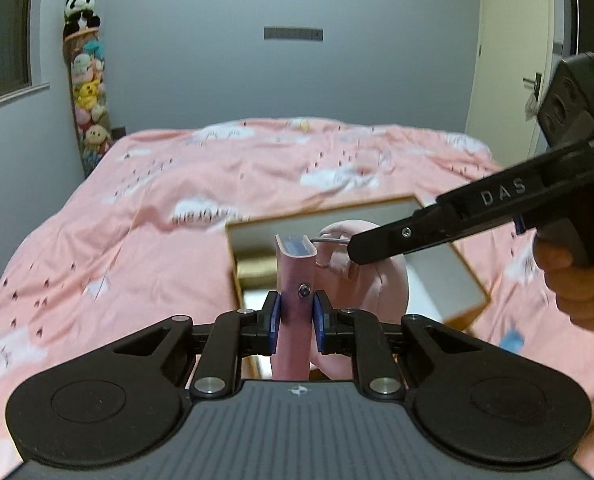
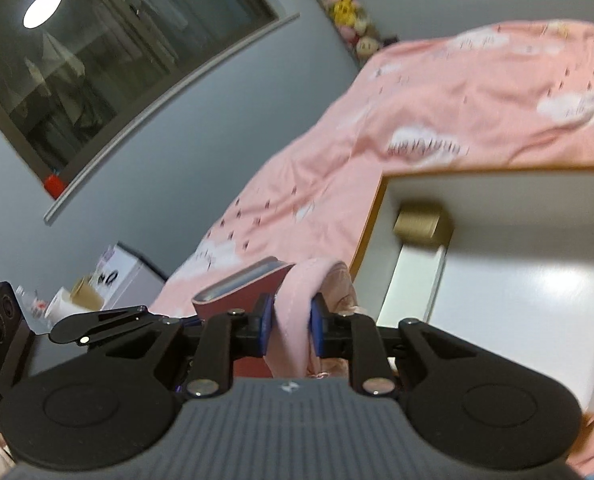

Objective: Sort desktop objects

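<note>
My left gripper is shut on a pink bracket-like holder with a screw in its side and a blue insert at its top. It is held upright above the bed. My right gripper is shut on a pink fabric strap or pouch. In the left wrist view the right gripper's finger comes in from the right, next to the pink pouch and a metal ring. The pink holder shows in the right wrist view to the left of the strap.
A white box with a wooden rim sits on the pink bedcover; it also shows in the right wrist view, with a gold block inside. A column of plush toys stands at the far wall. A door is at right.
</note>
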Demonstrator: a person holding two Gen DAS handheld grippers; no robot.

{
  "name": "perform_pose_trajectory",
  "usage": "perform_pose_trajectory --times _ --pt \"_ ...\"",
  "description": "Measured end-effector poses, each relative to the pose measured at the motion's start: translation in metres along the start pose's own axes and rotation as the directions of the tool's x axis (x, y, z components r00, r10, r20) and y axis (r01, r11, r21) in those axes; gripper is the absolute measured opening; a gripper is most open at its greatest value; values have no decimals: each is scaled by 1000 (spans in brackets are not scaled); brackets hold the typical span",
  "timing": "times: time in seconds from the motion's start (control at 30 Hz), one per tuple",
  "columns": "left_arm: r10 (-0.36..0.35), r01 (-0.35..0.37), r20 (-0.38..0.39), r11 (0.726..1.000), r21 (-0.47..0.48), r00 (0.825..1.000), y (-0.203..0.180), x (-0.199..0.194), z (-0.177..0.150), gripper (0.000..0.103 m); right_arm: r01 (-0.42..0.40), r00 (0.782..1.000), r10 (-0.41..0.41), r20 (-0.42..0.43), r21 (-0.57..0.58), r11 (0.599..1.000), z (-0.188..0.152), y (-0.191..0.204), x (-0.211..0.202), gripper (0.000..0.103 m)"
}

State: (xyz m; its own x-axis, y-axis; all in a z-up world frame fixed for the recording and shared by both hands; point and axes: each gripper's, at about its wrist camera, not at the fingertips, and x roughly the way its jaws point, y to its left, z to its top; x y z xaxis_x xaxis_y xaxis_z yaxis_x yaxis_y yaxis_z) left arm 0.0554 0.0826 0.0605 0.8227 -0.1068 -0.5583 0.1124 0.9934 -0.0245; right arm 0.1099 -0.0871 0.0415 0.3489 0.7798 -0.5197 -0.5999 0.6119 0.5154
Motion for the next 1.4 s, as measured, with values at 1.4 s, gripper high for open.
perform_pose_trajectory --times 1.4 --pt "-73 35 -300 991 -131 951 -23 157 -44 21 244 966 -229 -122 130 961 -33 -109 50 28"
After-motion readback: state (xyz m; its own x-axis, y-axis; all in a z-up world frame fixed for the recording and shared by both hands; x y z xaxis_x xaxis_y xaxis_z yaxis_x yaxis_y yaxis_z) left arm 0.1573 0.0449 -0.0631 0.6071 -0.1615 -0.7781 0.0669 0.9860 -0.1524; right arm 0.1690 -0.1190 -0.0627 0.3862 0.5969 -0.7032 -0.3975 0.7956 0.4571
